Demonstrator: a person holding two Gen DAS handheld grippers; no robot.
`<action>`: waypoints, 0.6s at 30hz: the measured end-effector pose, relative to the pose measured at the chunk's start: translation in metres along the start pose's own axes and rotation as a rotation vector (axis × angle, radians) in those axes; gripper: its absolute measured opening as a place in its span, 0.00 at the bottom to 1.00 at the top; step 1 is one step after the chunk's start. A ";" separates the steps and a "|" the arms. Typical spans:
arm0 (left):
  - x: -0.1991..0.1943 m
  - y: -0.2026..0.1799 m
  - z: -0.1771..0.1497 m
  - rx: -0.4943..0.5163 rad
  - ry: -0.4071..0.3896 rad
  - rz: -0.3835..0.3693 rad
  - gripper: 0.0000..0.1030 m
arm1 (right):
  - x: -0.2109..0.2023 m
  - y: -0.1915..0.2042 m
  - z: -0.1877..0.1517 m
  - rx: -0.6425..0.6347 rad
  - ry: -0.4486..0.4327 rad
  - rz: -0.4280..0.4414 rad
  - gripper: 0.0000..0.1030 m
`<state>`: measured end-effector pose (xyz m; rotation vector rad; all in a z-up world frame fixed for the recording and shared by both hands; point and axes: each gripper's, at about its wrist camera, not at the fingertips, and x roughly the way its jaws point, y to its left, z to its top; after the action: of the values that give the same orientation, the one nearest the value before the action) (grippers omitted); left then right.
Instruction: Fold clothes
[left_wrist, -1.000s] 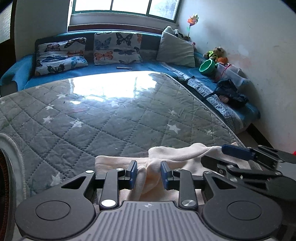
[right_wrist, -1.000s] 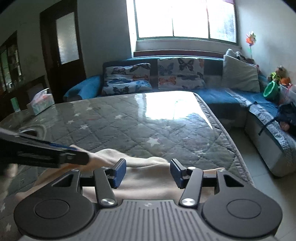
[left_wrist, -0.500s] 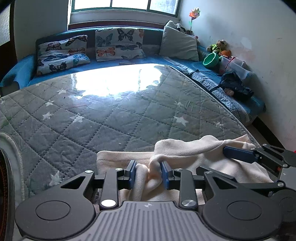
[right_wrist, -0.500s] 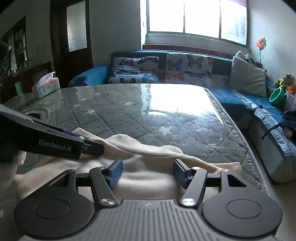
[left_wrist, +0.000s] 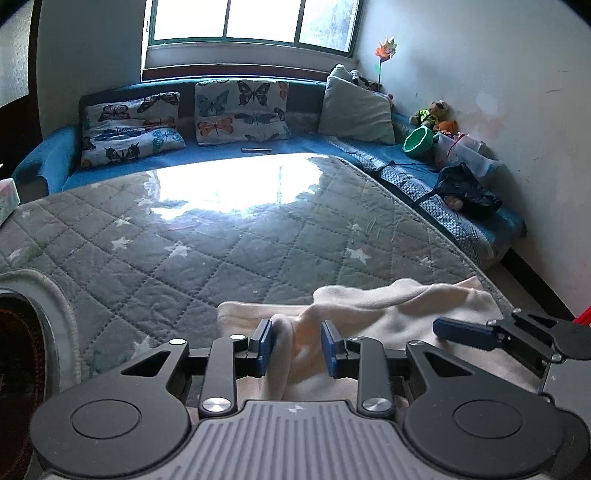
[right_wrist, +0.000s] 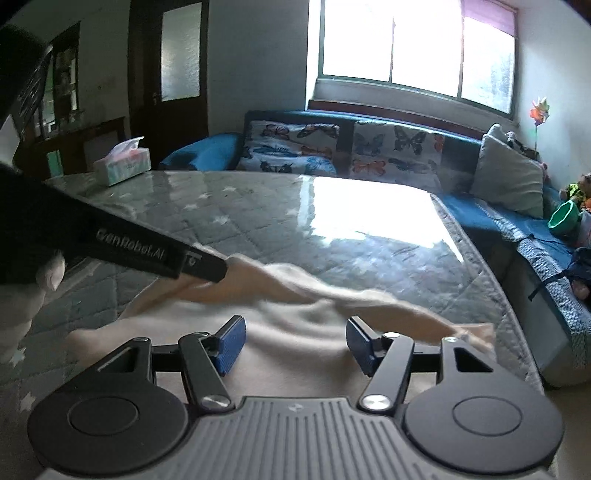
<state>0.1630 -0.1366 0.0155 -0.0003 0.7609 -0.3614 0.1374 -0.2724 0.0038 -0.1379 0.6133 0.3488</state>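
A: Garment location?
B: Cream fleece garment (left_wrist: 388, 314) flat on near edge of bench (left_wrist: 221, 251), on the grey quilted star cover, right-hand corner. One ridge of cloth raised across the middle (right_wrist: 332, 295).

A: Left gripper (left_wrist: 297, 347)?
B: Fingers (left_wrist: 263, 345) part-open, a bunched fold of the cream cloth standing between the blue pads. Cloth against the left pad; gap to the right pad. From right wrist view, tip buried in the fold at the ridge's left end (right_wrist: 207, 267); grip there can't be confirmed.

A: Right gripper (right_wrist: 293, 345)?
B: Fingers (right_wrist: 231, 343) wide apart, nothing between, low over flat part of garment. Contact with cloth: can't tell. Seen from left wrist view just right of left gripper (left_wrist: 465, 332).

A: Surroundings?
B: Tissue box (right_wrist: 122, 166) at far left of bench. Blue sofa (left_wrist: 295, 147) behind with butterfly cushions (left_wrist: 240, 110), green bowl (left_wrist: 417, 138) at right end.
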 end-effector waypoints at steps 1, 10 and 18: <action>0.001 0.001 -0.001 0.001 0.003 0.003 0.30 | -0.001 0.002 -0.001 -0.002 0.003 0.003 0.60; 0.011 0.010 -0.013 0.004 0.025 0.029 0.32 | -0.021 0.017 -0.019 -0.009 0.009 0.034 0.60; 0.003 0.017 -0.014 -0.034 0.007 0.013 0.31 | -0.053 0.015 -0.040 0.018 0.019 0.053 0.63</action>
<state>0.1608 -0.1201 0.0015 -0.0255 0.7740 -0.3363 0.0701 -0.2823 0.0016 -0.1078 0.6400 0.3938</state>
